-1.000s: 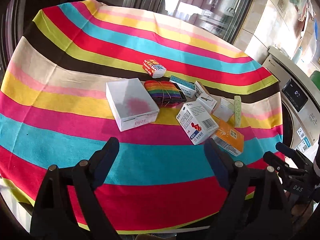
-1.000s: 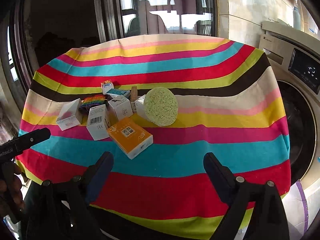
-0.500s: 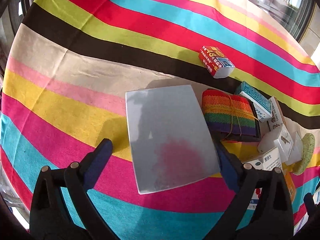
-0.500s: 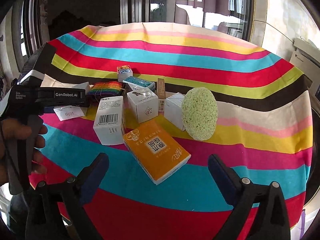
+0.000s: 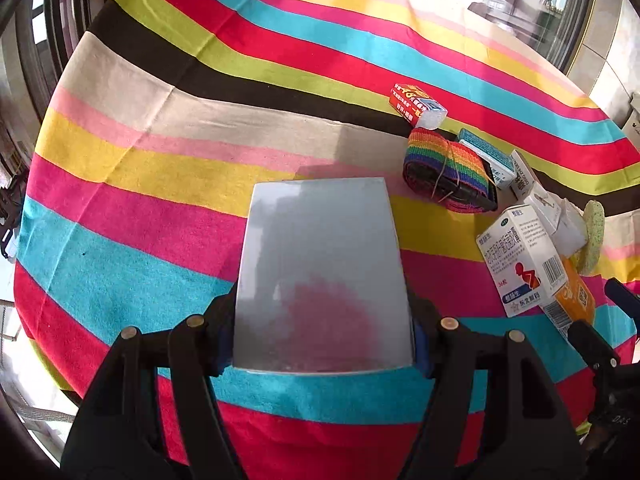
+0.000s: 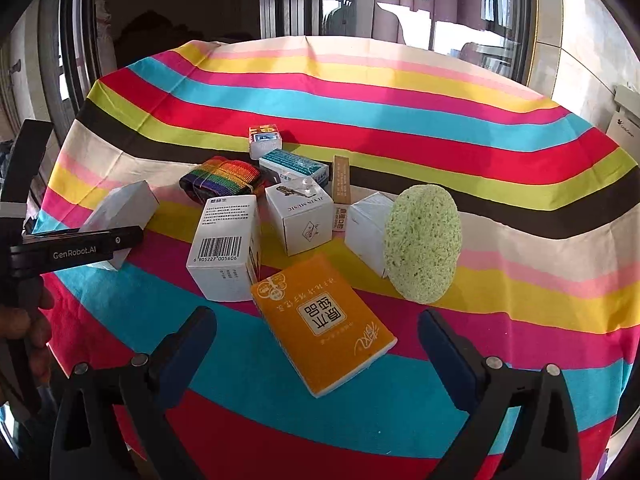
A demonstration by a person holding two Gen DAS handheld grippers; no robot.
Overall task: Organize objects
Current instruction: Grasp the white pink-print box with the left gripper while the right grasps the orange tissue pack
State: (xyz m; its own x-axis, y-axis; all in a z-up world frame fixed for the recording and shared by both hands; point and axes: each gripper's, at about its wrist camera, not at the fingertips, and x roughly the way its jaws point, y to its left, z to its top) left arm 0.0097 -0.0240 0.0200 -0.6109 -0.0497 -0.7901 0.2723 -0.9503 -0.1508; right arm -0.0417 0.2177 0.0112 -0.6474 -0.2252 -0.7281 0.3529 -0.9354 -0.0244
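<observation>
**Gripping the white box: first pick of the sort**

Closing in on the flat white box (image 5: 322, 276), the left gripper (image 5: 322, 330) has just been narrowing its jaws, and both pads now sit against the box's long sides, so it reads as clamped on the box. In the right wrist view the box (image 6: 120, 216) looks tipped up at one end, probably starting to lift, though the left tool's body covers its near edge.

The right gripper (image 6: 318, 344) hangs spread wide and empty, just short of the orange pack (image 6: 324, 326) on the striped tablecloth (image 5: 160, 184).

Step in hand: secure the box and take it clear of the pile. Next move, as I judge it, calls for a straight lift, then a spot on the bare cloth away from the clutter; the box is broad, so a loose pinch could let it swivel.

Hard to read: the box's underside and whether it is fully off the cloth. The green sponge (image 6: 422, 244) hides most of a small white carton (image 6: 366, 228). No bin or target zone is visible.
</observation>
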